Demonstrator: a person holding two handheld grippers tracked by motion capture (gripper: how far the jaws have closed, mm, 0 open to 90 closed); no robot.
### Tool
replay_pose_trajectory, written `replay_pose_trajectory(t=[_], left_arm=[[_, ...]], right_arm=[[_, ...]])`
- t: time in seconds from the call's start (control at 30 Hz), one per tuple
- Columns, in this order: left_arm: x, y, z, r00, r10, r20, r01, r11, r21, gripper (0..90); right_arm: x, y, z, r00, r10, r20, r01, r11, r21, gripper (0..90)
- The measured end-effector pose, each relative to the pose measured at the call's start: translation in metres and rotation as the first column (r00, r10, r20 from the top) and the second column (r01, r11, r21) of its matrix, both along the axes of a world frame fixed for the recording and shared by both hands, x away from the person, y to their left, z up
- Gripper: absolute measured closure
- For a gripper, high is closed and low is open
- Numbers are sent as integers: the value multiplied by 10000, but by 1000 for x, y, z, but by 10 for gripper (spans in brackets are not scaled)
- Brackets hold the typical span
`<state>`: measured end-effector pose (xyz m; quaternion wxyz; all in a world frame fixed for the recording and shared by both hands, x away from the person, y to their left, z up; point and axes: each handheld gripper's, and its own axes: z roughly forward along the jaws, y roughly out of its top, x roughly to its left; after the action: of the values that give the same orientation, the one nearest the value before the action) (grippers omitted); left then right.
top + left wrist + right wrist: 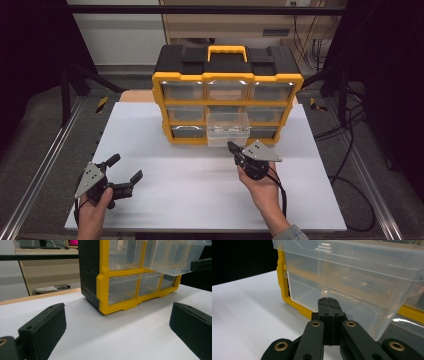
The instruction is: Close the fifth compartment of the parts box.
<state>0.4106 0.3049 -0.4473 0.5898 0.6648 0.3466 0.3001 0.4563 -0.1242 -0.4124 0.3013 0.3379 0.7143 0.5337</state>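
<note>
While the right tool [231, 146] sits with its jaws pressed flat together, nothing between them, its tip rests right at the front wall of a clear plastic drawer [228, 128] that is pulled partway out of the middle column of a yellow and black organiser cabinet [227, 80]. Whether the closed tip actually touches the drawer front cannot be told; in the right gripper view it stands just before the transparent wall [352, 290]. That cabinet stands at the far side of the white tabletop [200, 175], with a yellow carrying handle [227, 50] on top and three rows of see-through drawers. Over at the near left corner of the tabletop, the left tool [125, 168] is held well apart from the cabinet, its jaws spread wide and gripping nothing; the left gripper view looks between them at the cabinet's lower corner [103, 305] and the jutting drawer [175, 257].
</note>
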Motion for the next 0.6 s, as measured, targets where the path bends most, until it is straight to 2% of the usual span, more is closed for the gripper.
replay_pose_trajectory(t=[0.3, 0.37, 0.5, 0.6], left_arm=[[-1, -1, 1, 10000, -66, 64, 65, 9999, 140, 7], [0, -1, 1, 10000, -45, 72, 44, 9999, 112, 7], [0, 0, 0, 10000, -38, 53, 37, 9999, 110, 7], [-1, -1, 1, 9999, -63, 112, 61, 9999, 142, 7]], right_arm=[[3, 4, 1, 10000, 57, 50, -56, 9997, -251, 900], [5, 3, 2, 9999, 64, -120, -65, 10000, -58, 900], [10, 3, 4, 9998, 93, -148, -97, 9997, -235, 900], [14, 3, 7, 9998, 80, -172, -82, 9999, -123, 900]])
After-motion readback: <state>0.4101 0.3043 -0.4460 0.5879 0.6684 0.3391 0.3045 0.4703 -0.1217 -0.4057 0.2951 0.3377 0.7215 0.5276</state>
